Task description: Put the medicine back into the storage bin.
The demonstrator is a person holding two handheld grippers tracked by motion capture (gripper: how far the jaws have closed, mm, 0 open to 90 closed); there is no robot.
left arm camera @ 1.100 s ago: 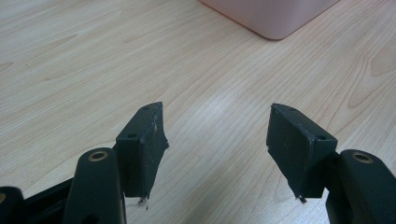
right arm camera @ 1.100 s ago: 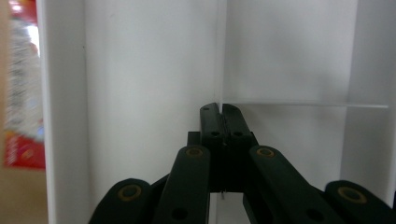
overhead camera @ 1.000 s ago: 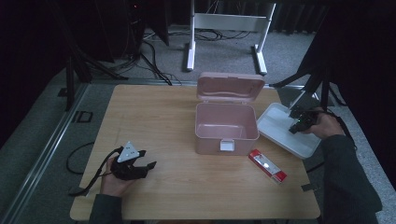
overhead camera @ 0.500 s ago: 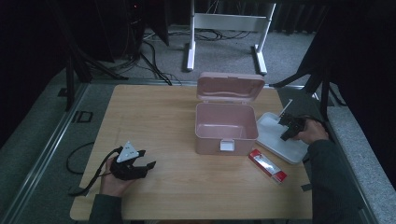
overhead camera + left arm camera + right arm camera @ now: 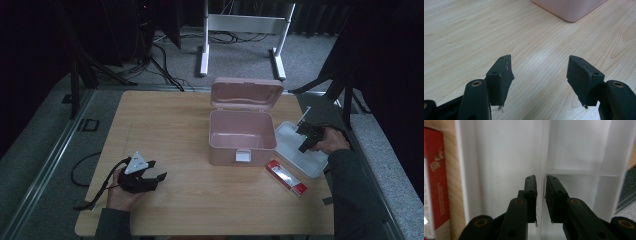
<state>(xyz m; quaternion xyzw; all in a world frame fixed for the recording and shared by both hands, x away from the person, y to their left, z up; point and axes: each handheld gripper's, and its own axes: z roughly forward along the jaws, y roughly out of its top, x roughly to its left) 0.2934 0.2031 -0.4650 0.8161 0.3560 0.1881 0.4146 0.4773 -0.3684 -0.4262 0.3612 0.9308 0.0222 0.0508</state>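
The right gripper (image 5: 541,182), jaws pinched on the white tray's divider wall (image 5: 543,150), seems mid-grasp; next likely lifting it toward the pink box (image 5: 242,131).

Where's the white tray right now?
In the high view the white tray sits at the table's right edge, beside the pink box, under the right gripper.

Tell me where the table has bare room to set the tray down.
Bare wood spans the wooden table left of the open pink plastic box, and its near edge between the left claw and the red flat packet. The right side is crowded around the white divided tray.
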